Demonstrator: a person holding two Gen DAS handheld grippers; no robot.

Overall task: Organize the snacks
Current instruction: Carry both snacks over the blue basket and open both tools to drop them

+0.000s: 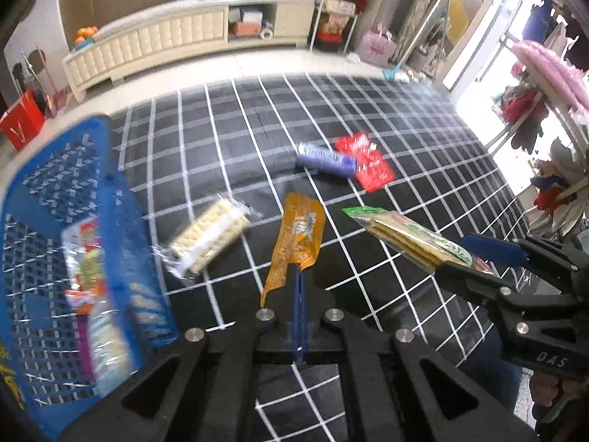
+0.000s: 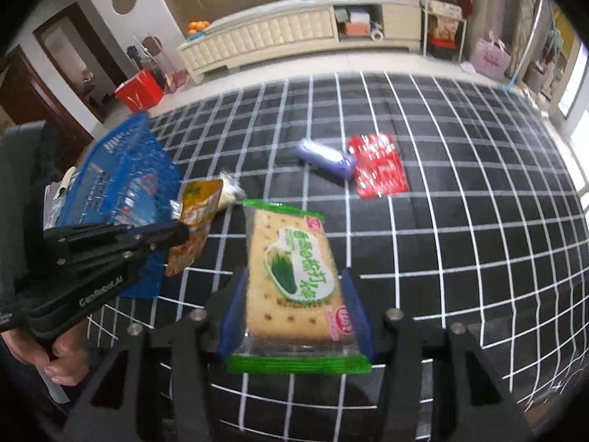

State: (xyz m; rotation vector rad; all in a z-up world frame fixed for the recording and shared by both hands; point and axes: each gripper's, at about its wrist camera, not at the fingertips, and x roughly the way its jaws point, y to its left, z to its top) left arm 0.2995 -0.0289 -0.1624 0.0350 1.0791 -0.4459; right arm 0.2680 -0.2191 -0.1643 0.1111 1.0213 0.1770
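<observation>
Two views serve us differently: only our left wrist camera looks into the blue basket (image 1: 110, 169), with packets inside. Our left gripper (image 1: 299, 276) pinches the orange sachet (image 1: 298, 235); our right gripper (image 2: 294, 294) clasps the green soda-cracker packet (image 2: 294, 269) between its pads.

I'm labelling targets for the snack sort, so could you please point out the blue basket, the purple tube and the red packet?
blue basket (image 1: 55, 184): left wrist view, mesh wall.
purple tube (image 2: 325, 158): right wrist view, mid-body.
red packet (image 2: 381, 167): right wrist view, wrapper centre.
</observation>
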